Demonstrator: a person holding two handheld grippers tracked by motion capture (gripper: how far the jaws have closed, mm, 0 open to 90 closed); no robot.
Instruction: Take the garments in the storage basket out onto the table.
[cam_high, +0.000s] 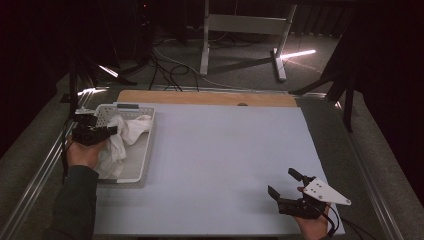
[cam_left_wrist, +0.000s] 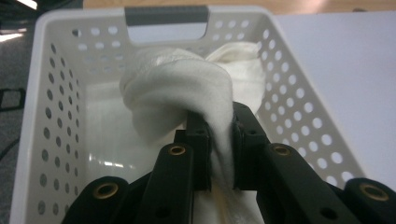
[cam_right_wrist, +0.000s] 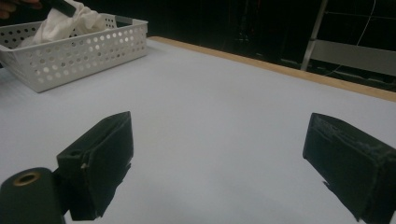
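The left gripper (cam_left_wrist: 218, 135) is clenched on a crumpled white cloth (cam_left_wrist: 182, 93) inside the white perforated plastic basket (cam_high: 146, 150) at nine o'clock. This looks like the lift-out step; next, raise it clear. The right gripper (cam_high: 284, 184), at five o'clock, gapes empty.

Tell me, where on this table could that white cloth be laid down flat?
Bare mat stretches from the white basket rightward to the open right gripper, and back to the wooden edge. It is crowded at the basket, where the left gripper pinches the white cloth.
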